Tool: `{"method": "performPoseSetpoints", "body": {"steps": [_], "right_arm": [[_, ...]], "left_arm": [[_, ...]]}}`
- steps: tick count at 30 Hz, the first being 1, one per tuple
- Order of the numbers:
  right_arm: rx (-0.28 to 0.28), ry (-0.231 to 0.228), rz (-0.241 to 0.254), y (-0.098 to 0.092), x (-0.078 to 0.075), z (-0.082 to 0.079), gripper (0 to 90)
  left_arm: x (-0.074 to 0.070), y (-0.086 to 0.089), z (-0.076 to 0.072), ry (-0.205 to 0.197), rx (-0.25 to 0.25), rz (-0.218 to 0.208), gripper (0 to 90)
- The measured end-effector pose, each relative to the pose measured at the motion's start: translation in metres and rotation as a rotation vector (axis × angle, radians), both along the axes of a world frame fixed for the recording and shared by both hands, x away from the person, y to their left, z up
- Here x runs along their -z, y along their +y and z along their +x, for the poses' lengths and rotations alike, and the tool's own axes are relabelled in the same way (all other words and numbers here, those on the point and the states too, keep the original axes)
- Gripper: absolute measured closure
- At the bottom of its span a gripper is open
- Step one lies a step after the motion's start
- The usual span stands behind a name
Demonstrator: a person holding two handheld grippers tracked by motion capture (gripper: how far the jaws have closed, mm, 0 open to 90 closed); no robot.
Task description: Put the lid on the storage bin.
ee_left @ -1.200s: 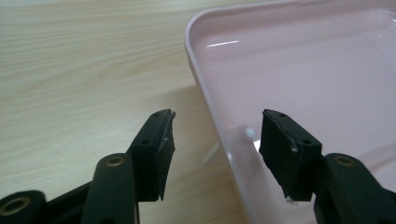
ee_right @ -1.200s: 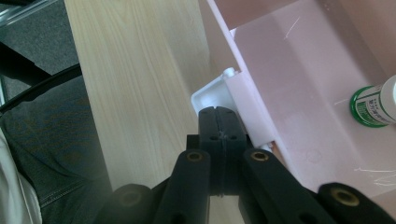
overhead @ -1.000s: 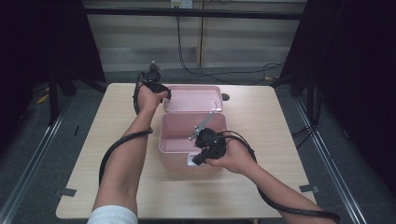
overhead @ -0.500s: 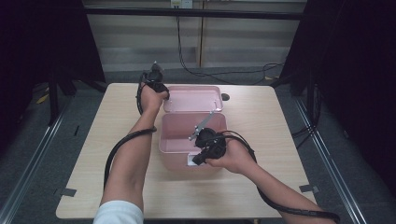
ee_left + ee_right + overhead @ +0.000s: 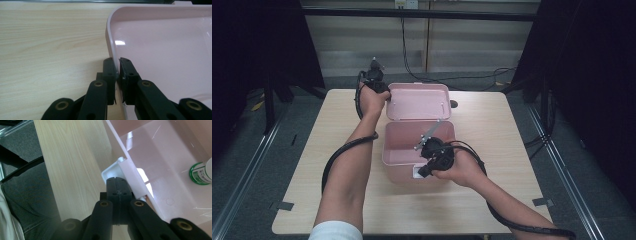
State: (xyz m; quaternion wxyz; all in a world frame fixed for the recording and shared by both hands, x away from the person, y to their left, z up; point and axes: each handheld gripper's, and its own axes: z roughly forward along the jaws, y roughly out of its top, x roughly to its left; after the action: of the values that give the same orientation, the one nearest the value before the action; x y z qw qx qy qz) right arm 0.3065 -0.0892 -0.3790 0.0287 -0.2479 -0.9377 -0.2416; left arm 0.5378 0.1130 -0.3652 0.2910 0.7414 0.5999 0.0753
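Now your left gripper, whose jaws have just been closing, pinches the rim of the pink box's open lid at the table's far side. Nearer you, your right gripper presses fully closed against the box's white latch.

Cut off at the 3 o'clock edge of the right gripper view: green-capped bottle inside the pink box, label print too small to read. Hidden under the right gripper: part of the white latch, contact with it unclear. Cropped at 12 and 3 o'clock in the left gripper view: pink lid. Covered by the left hand in the high view: left gripper tips, lid's 9 o'clock corner.
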Motion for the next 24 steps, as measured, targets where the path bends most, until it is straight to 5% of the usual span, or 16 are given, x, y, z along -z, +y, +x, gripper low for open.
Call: {"method": "performPoseSetpoints", "body": {"steps": [24], "right_arm": [[0.035, 0.018, 0.0, 0.001, 0.0, 0.003, 90.0]], "left_arm": [[-0.043, 0.009, -0.02, -0.03, 0.028, -0.016, 87.1]]}}
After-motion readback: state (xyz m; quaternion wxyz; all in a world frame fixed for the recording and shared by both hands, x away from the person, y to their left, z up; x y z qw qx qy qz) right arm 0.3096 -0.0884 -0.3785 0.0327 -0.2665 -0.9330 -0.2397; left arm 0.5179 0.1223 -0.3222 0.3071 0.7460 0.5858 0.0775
